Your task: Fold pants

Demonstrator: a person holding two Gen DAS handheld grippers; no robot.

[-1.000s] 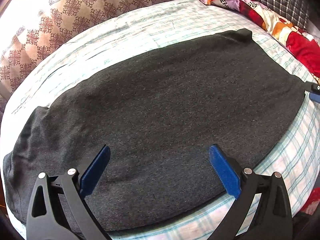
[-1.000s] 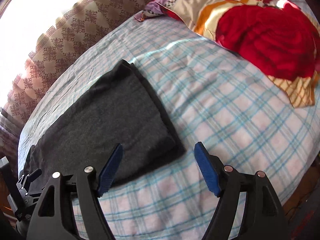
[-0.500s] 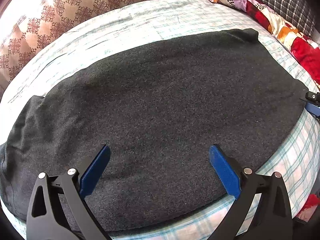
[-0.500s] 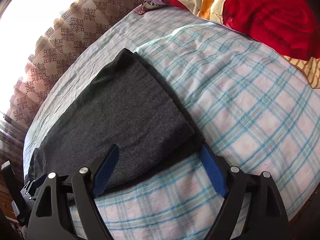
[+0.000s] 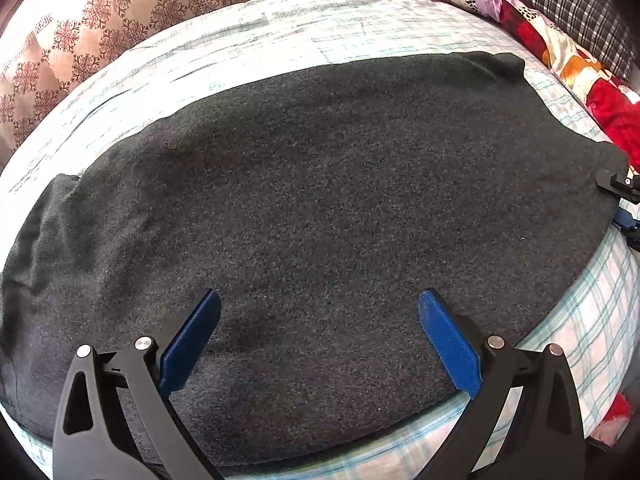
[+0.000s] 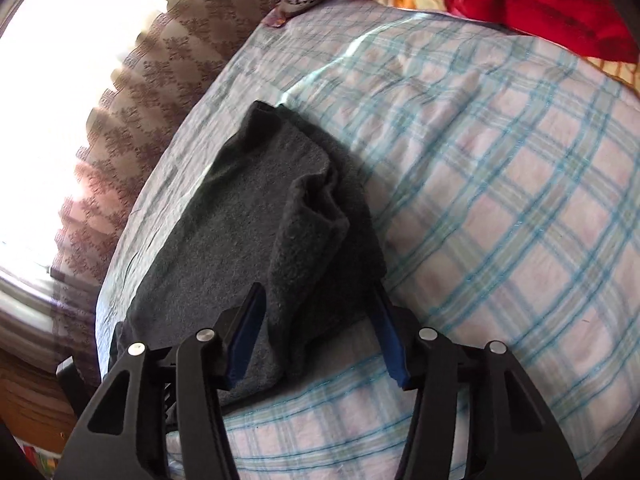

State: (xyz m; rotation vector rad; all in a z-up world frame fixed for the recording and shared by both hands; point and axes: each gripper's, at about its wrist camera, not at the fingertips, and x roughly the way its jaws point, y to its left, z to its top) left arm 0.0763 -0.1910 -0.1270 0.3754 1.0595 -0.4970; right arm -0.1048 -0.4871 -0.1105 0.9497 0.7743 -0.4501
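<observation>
The dark charcoal fleece pants (image 5: 340, 208) lie spread flat across the pale plaid-sheeted bed (image 6: 500, 208), already doubled lengthwise, one long dark slab running from near the patterned brown headboard fabric (image 5: 120, 20) side toward the red floral quilt (image 5: 568, 64). This cloth looks soft, thick and limp, light enough to lift by a corner, and its fuzzy nap should grip the blue pads well rather than slip. No fragility here; the worry is layers sliding apart, so the best hold is at the end corners, pinching all layers together.

The right gripper (image 6: 320, 332) has just been closing, and its blue pads now bracket a bunched-up corner of the leg end, the fabric rucked into a raised fold between them; I judge they are pinching it. The left gripper (image 5: 320, 336) hovers over the near edge mid-length, jaws spread wide, nothing between them, pads apart from the cloth.
</observation>
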